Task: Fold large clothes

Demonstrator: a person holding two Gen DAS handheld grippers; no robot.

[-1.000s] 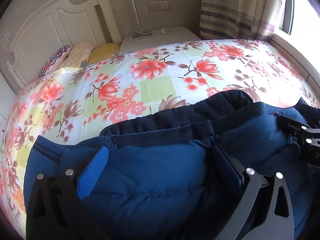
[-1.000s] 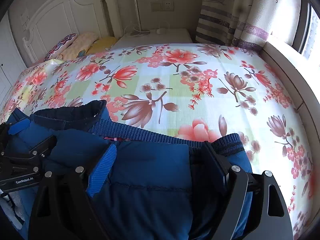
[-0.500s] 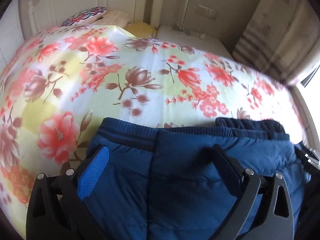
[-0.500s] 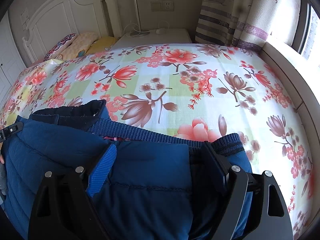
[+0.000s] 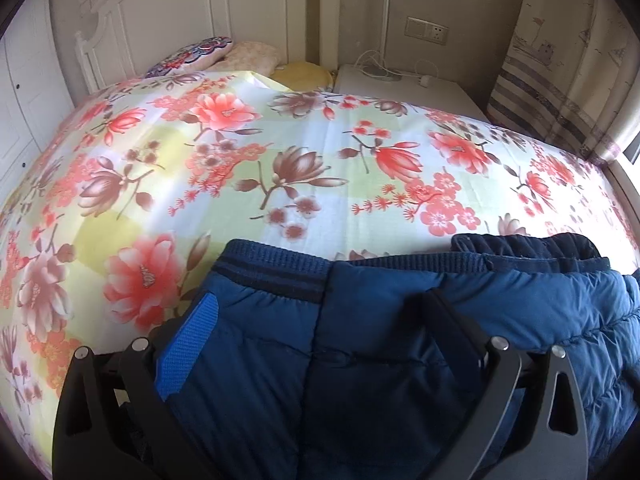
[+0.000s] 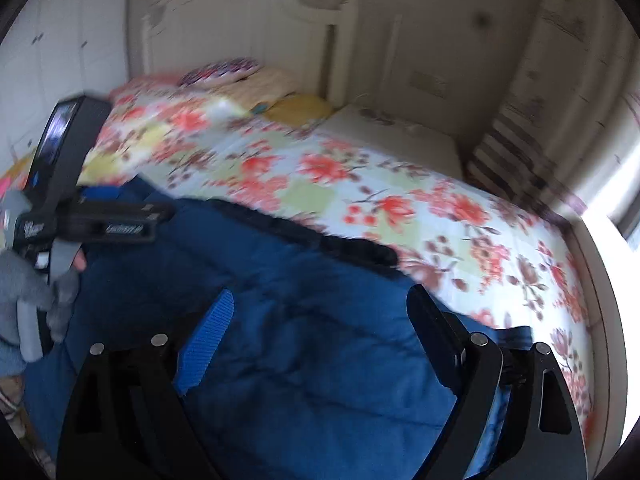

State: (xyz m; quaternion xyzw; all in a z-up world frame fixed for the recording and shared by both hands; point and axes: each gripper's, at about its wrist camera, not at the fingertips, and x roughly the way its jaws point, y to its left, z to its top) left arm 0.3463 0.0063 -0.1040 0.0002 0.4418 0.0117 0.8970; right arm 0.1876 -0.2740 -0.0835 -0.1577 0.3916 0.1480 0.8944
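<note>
Lying on the flowered bedsheet (image 5: 320, 152) at the near edge of the bed, the blue padded jacket (image 5: 400, 340) fills the lower part of both wrist views. Its ribbed dark-striped hem (image 5: 276, 268) faces the headboard (image 5: 168, 12), and a darker navy lining (image 5: 528, 248) shows past the hem on the side toward the curtain (image 5: 560, 80).

Seen in its own view, the left gripper (image 5: 316, 320) has its fingers wide apart over the jacket, with quilted cloth filling the gap between them; whether the pads press on that cloth, I cannot tell. The blue pad (image 5: 188, 352) of one finger sits just short of the hem.

The right gripper (image 6: 320, 320) is shown in a blurred picture. Its fingers stand wide apart and have just been opening, with the jacket's quilted surface beneath and between them and not visibly pinched. From that view the left gripper appears at the jacket's far side from the curtain, held by a hand in a grey glove (image 6: 28, 292).

Pillows (image 5: 224, 56) lie against the headboard, and a white nightstand (image 5: 400, 88) stands between the headboard and the curtain, with a wall socket (image 5: 426, 32) above it.
</note>
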